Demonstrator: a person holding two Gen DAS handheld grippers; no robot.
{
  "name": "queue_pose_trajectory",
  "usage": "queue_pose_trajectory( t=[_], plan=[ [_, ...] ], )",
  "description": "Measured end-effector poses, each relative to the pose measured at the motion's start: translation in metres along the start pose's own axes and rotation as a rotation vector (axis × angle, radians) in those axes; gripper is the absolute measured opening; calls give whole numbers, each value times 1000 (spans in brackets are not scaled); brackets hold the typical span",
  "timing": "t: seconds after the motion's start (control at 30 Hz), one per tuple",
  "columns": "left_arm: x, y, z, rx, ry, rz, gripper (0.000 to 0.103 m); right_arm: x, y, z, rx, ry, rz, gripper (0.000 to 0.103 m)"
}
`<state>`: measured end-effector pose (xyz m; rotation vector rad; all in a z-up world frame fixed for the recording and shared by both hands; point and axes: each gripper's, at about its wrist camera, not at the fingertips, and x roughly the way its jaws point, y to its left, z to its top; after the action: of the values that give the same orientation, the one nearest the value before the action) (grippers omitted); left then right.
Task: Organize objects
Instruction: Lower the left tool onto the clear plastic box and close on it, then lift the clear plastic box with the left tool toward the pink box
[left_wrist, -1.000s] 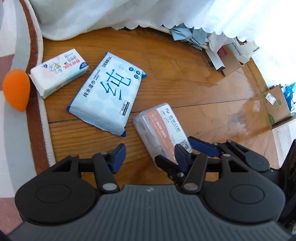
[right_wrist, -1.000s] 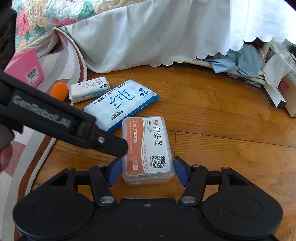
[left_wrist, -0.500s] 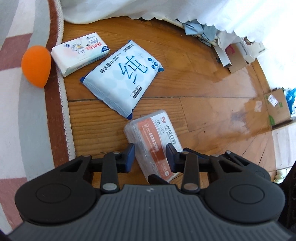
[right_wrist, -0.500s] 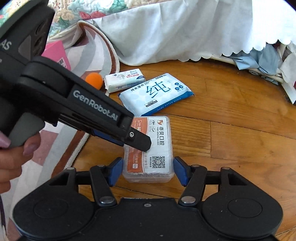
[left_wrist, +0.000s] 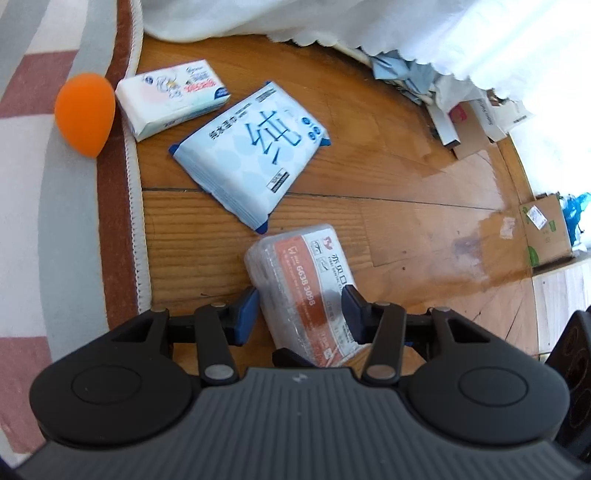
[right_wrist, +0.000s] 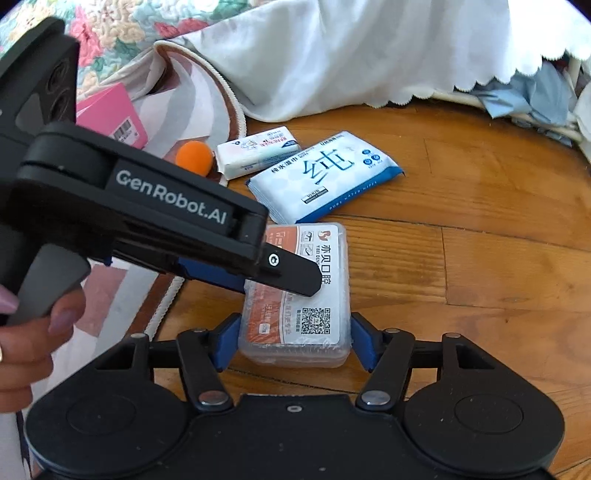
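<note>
Both grippers (left_wrist: 299, 312) (right_wrist: 291, 345) around clear box (right_wrist: 295, 295), left opening

Clear, glossy plastic case with orange-and-white paper label (right_wrist: 295, 291); shiny blue-and-white plastic-film wipes pack (left_wrist: 251, 151); smaller white film-wrapped tissue pack (left_wrist: 171, 98); matt orange egg-shaped sponge (left_wrist: 85, 114); varnished, grained wooden plank floor (left_wrist: 406, 173) with glossy patches; woven striped rug (left_wrist: 44, 206); white scallop-edged cloth (right_wrist: 369, 51).
</note>
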<state>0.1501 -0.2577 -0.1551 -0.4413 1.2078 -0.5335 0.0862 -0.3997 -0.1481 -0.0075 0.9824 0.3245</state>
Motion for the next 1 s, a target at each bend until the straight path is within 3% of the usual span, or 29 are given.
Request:
queue_pose_trajectory(
  t=[0.3,0.47,0.7,1.0],
  plan=[
    [-27,-9,-12,90,17,82,46,-9,24,-1,41,21,21,67],
    [-47,0,-19,68,29,89,46,-17,38,0,85,33,49,67],
    [-68,7,-29,69,61,107,45,-20,55,6,153,127,80,67],
    [-102,15,-34,60,62,106,45,-33,85,13,113,134,80,67]
  ],
)
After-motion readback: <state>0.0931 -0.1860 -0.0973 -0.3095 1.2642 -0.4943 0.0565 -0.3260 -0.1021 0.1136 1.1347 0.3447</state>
